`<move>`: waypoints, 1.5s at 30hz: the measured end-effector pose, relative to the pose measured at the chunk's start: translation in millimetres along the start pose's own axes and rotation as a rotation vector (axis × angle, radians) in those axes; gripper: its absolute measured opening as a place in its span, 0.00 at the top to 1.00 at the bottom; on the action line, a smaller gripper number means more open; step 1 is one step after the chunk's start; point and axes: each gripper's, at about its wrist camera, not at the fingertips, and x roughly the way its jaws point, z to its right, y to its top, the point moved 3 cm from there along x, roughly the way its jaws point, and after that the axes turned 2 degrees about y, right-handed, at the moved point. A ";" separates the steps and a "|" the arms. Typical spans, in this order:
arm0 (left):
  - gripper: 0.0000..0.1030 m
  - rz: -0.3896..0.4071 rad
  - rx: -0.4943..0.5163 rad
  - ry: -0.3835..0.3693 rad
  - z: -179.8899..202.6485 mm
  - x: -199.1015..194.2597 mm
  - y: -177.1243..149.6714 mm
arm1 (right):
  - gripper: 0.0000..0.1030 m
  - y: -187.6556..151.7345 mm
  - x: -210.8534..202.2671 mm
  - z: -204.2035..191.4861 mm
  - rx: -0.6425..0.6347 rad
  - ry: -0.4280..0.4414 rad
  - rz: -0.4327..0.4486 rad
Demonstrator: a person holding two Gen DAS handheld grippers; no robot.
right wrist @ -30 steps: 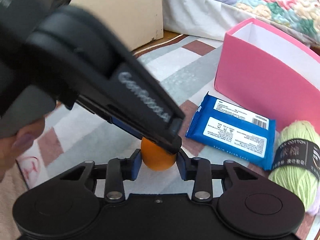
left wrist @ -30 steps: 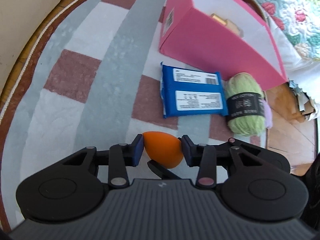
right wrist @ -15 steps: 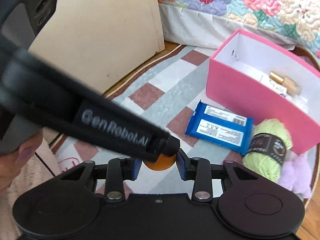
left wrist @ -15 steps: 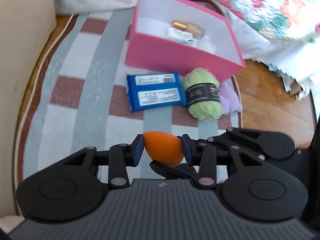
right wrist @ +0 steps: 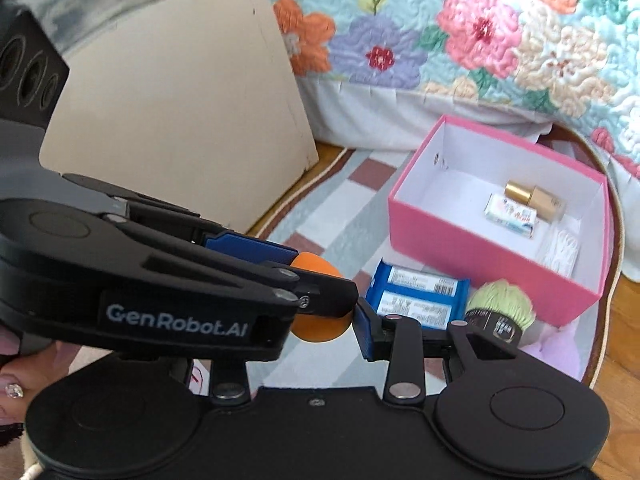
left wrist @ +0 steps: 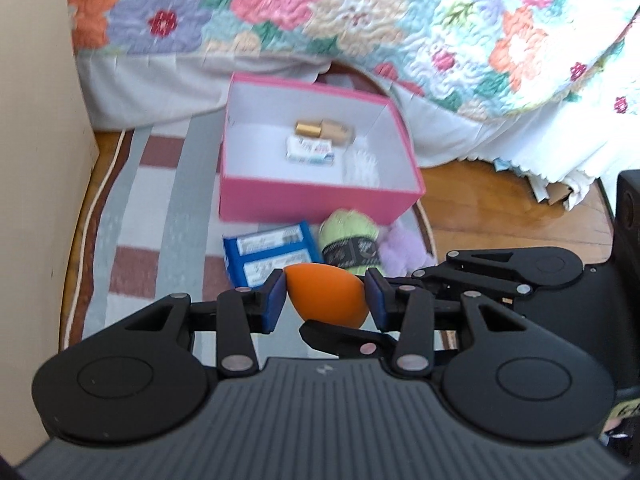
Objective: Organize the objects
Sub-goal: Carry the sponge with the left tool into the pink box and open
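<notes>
The left gripper is carrying an orange makeup sponge pinched between its jaws, while the right gripper, jaws apparently bracketing the same sponge, is waiting; next, probably, reaching ahead to the pink box and releasing.

Readable: "GenRobot.AI" in white on the black side of the left gripper, seen from the right wrist view. Printed white labels and a barcode on the blue pack, and print on the yarn band, too blurred to read.
</notes>
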 end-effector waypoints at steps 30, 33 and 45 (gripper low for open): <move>0.60 0.030 -0.025 -0.082 26.4 205.4 146.5 | 0.59 99.8 78.6 199.9 0.083 -0.177 0.045; 0.61 0.010 -0.062 -0.092 24.6 243.0 150.6 | 0.59 96.7 103.0 222.5 0.120 -0.188 0.029; 0.62 -0.096 -0.191 -0.185 7.7 333.1 156.5 | 0.60 92.5 164.8 281.0 0.246 -0.313 -0.054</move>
